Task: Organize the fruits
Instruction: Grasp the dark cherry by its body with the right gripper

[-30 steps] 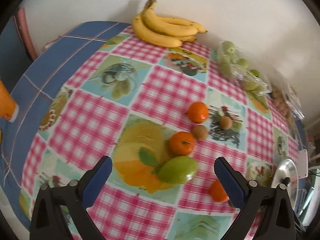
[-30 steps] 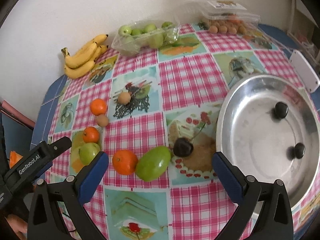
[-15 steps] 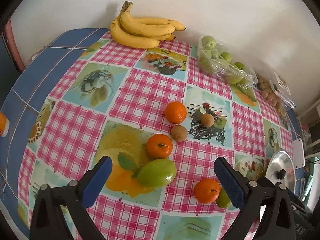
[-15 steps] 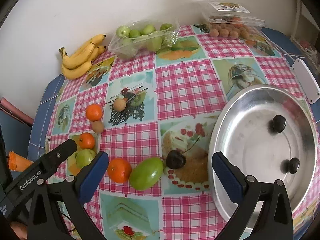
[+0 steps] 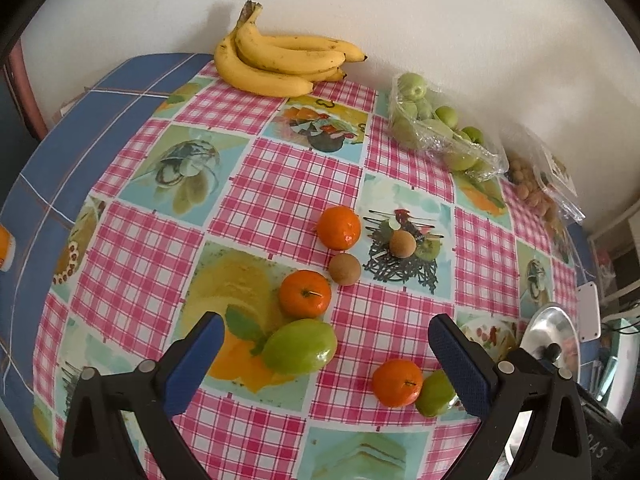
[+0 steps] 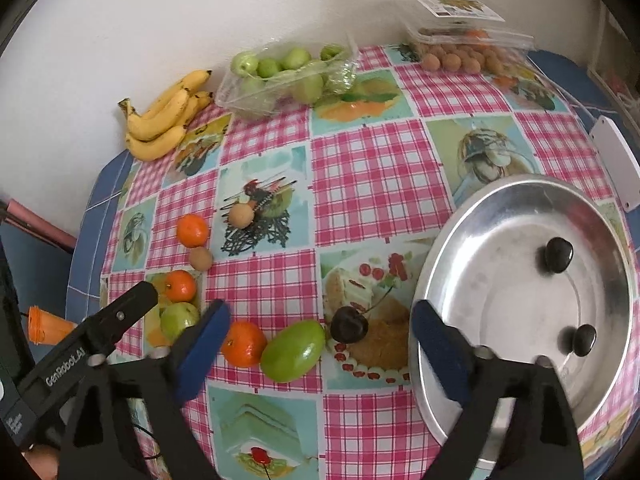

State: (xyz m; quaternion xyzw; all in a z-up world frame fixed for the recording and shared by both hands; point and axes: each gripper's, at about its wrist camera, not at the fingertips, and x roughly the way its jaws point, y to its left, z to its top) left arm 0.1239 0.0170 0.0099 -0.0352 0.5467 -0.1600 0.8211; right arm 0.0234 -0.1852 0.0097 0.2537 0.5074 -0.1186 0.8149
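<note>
We note the desk (image 6: 360,184) under a pink checked cloth. At far left, bananas (image 6: 164,120) lie against the wall. The left hand-held gripper (image 5: 320,344) hangs over the cloth, jaws spread, nothing pinched; a green mango (image 5: 300,346) lies between them, untouched, with a tangerine (image 5: 305,294) just beyond it. Further on sit a small brown fruit (image 5: 345,269) and a second tangerine (image 5: 339,227).

The right hand-held gripper (image 6: 320,336) has jaws apart, just been closing, pads touching nothing. Between them lie an orange tangerine (image 6: 243,344), a second green mango (image 6: 294,350) touching it, and a dark cherry (image 6: 349,324) just beside.

At right, the steel bowl (image 6: 520,208) holds two dark cherries (image 6: 559,255). Along the wall: a tray of green fruit (image 6: 280,76) and a clear box of brown fruit (image 6: 460,56).
</note>
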